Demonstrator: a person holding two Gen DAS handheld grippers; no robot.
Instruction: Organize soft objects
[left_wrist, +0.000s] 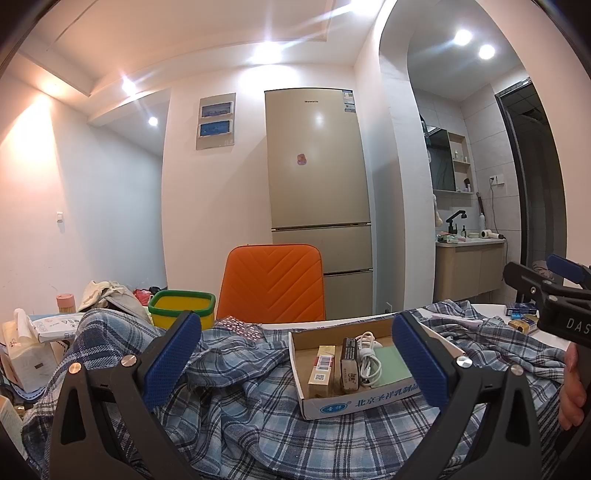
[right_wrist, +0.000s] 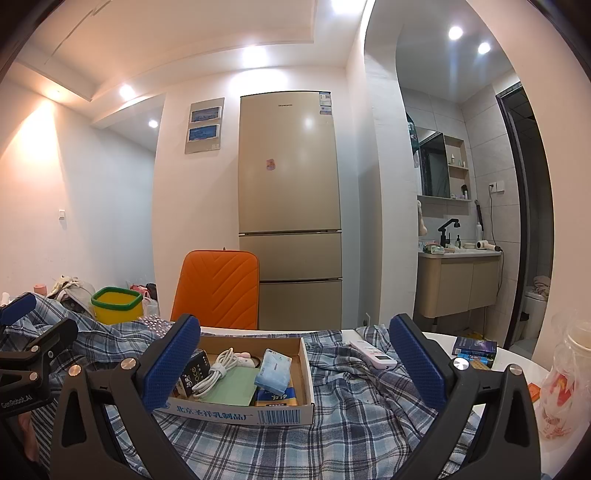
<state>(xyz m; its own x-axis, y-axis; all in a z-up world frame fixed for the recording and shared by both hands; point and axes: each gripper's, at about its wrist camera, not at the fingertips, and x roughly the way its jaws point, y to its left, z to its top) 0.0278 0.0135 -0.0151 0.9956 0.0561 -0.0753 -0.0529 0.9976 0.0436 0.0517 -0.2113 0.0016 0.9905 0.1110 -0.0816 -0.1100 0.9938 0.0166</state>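
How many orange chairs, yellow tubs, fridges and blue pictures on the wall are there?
Orange chair: 1
Yellow tub: 1
Fridge: 1
Blue wall pictures: 2
Total: 5

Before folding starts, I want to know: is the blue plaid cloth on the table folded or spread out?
Spread out and rumpled, not folded: the blue plaid cloth covers the table in loose wrinkles, with the shallow cardboard box resting on it.
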